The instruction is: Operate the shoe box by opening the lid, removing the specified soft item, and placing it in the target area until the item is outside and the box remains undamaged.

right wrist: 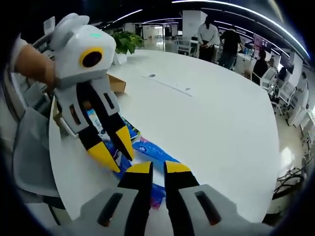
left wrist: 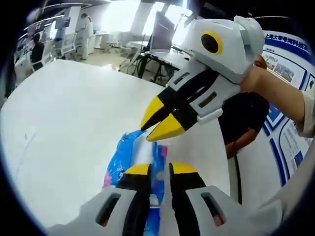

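My left gripper point(left wrist: 159, 169) and right gripper point(right wrist: 158, 168) each pinch the blue soft packet point(right wrist: 150, 150), jaws nearly together. The packet lies on the white bench point(right wrist: 211, 123), with the brown shoe box point(right wrist: 115, 83) just beyond it.

Both views look down, close over the white desk point(left wrist: 74, 128). They face each other. Both catch the blue packet point(left wrist: 129, 157) at 6 o'clock

- Blue wall poster point(left wrist: 288, 54) at the right edge of the left gripper view: white Chinese characters along its top band, too small to read with certainty.
- Nothing else legible.
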